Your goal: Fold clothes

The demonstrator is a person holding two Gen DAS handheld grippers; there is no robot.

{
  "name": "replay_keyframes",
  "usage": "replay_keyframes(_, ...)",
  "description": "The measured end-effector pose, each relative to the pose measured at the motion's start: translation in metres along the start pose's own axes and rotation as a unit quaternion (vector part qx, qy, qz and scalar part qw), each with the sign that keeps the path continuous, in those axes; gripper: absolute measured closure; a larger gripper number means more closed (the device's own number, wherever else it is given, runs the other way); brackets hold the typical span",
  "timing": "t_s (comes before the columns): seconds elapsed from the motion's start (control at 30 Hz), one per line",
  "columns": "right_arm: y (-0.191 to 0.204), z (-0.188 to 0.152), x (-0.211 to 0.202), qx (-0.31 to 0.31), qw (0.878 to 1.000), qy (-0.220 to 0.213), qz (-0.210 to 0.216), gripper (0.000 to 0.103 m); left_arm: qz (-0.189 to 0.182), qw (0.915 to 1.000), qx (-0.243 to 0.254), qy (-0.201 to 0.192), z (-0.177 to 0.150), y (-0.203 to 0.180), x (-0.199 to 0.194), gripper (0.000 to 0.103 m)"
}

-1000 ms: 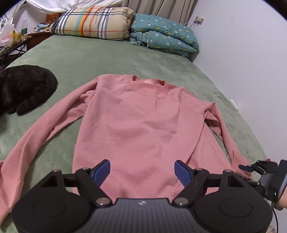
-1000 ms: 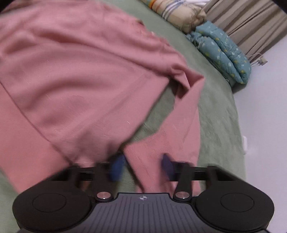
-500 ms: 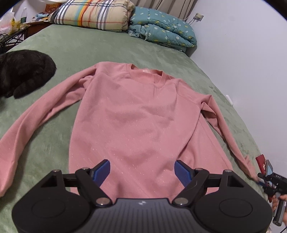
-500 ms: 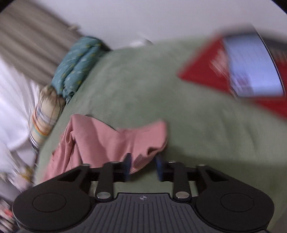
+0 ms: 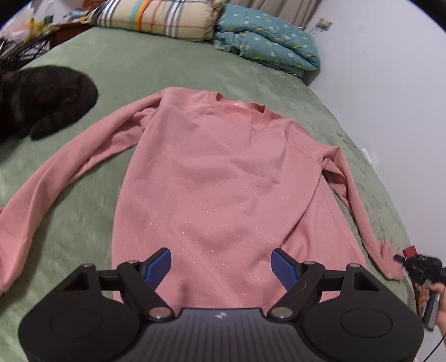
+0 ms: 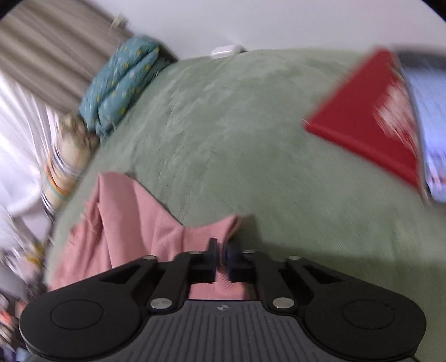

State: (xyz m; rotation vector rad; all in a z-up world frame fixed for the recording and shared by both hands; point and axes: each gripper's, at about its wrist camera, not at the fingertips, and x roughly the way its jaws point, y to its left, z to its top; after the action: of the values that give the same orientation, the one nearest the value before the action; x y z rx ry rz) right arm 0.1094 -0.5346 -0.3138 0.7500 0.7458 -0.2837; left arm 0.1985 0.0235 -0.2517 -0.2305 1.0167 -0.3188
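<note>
A pink sweatshirt [image 5: 220,178] lies flat on the green bed [image 5: 156,64], front up, collar far, both sleeves spread out. My left gripper [image 5: 221,263] is open and empty, hovering above the hem. My right gripper [image 6: 222,254] is shut on the cuff of the right sleeve [image 6: 195,236]; it also shows in the left wrist view [image 5: 401,259] at the right bed edge, at the sleeve's end [image 5: 387,256].
A black cat [image 5: 39,103] lies at the left by the left sleeve. A plaid quilt [image 5: 159,14] and a teal quilt [image 5: 264,39] are folded at the head of the bed. A red object [image 6: 370,131] with a phone is near the right gripper. A wall runs along the right.
My right gripper has closed on the right sleeve's cuff and drawn the sleeve out toward the bed's right edge. The left gripper stayed open above the hem.
</note>
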Motion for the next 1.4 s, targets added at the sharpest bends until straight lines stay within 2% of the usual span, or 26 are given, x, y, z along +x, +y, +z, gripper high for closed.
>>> replay_keyframes(0.1,0.014,0.059,-0.025,-0.057,0.994,-0.079,-0.054,0.099,0.012,0.9999,0.008,-0.005,0.001,-0.001,-0.003,0.025)
replay_keyframes(0.2,0.018,0.115,-0.048,-0.105,0.975,-0.153,-0.122,0.099,0.029,0.9995,0.008,-0.012,0.002,0.0,-0.009,0.025)
replay_keyframes(0.27,0.014,0.143,-0.06,-0.113,0.964,-0.182,-0.161,0.099,0.034,0.9993,0.005,-0.013,0.002,0.0,-0.011,0.025)
replay_keyframes(0.33,0.003,0.175,-0.063,-0.092,0.958,-0.197,-0.187,0.099,0.043,0.999,0.001,-0.015,0.001,0.002,-0.015,0.025)
replay_keyframes(0.43,-0.008,0.204,-0.056,-0.067,0.957,-0.196,-0.201,0.099,0.058,0.9982,-0.003,-0.014,-0.002,0.005,-0.021,0.025)
replay_keyframes(0.57,-0.014,0.226,-0.044,-0.06,0.956,-0.19,-0.215,0.099,0.076,0.9971,0.002,-0.008,-0.005,0.007,-0.029,0.025)
replay_keyframes(0.7,0.006,0.246,-0.028,-0.117,0.938,-0.193,-0.265,0.099,0.101,0.9946,0.018,-0.01,-0.004,0.008,-0.04,0.025)
replay_keyframes(0.73,0.01,0.25,-0.021,-0.133,0.932,-0.187,-0.282,0.098,0.101,0.9946,0.018,-0.01,-0.004,0.009,-0.04,0.025)
replay_keyframes(0.8,0.008,0.255,-0.006,-0.146,0.928,-0.167,-0.301,0.097,0.101,0.9947,0.015,-0.013,-0.003,0.01,-0.042,0.025)
replay_keyframes(0.87,0.007,0.256,0.012,-0.156,0.928,-0.142,-0.307,0.086,0.099,0.9949,0.011,-0.015,-0.003,0.011,-0.042,0.025)
replay_keyframes(0.9,0.007,0.251,0.015,-0.163,0.926,-0.138,-0.312,0.066,0.096,0.9952,0.008,-0.015,-0.004,0.012,-0.042,0.025)
replay_keyframes(0.93,0.006,0.244,0.017,-0.173,0.923,-0.135,-0.317,0.056,0.091,0.9957,0.007,-0.014,-0.006,0.013,-0.042,0.025)
replay_keyframes(1.03,0.018,0.216,0.008,-0.205,0.921,-0.159,-0.291,0.059,0.075,0.9971,0.008,-0.011,-0.01,0.018,-0.043,0.025)
replay_keyframes(1.07,0.023,0.205,0.003,-0.215,0.93,-0.157,-0.253,0.062,0.068,0.9976,0.005,-0.012,-0.012,0.021,-0.045,0.025)
replay_keyframes(1.1,0.028,0.193,-0.002,-0.225,0.942,-0.149,-0.199,0.067,0.061,0.9981,-0.001,-0.012,-0.013,0.024,-0.046,0.025)
replay_keyframes(1.13,0.034,0.161,-0.014,-0.237,0.962,-0.11,-0.077,0.068,0.053,0.9985,-0.011,-0.012,-0.015,0.029,-0.047,0.025)
replay_keyframes(1.17,0.042,0.127,-0.025,-0.258,0.963,-0.08,0.004,0.068,0.045,0.9987,-0.021,-0.012,-0.016,0.033,-0.048,0.025)
replay_keyframes(1.2,0.05,0.095,-0.034,-0.283,0.956,-0.062,0.05,0.068,0.039,0.9987,-0.03,-0.012,-0.017,0.036,-0.049,0.025)
replay_keyframes(1.27,0.064,0.034,-0.049,-0.343,0.934,-0.043,0.096,0.067,0.032,0.9985,-0.042,-0.015,-0.019,0.041,-0.051,0.025)
replay_keyframes(1.33,0.082,-0.05,-0.068,-0.422,0.898,-0.005,0.124,0.066,0.022,0.9978,-0.06,-0.019,-0.022,0.049,-0.054,0.025)
replay_keyframes(1.37,0.086,-0.074,-0.076,-0.447,0.886,0.006,0.127,0.066,0.017,0.9976,-0.063,-0.021,-0.024,0.051,-0.056,0.025)
replay_keyframes(1.4,0.092,-0.1,-0.081,-0.489,0.864,0.012,0.123,0.067,0.012,0.9975,-0.065,-0.024,-0.025,0.053,-0.058,0.025)
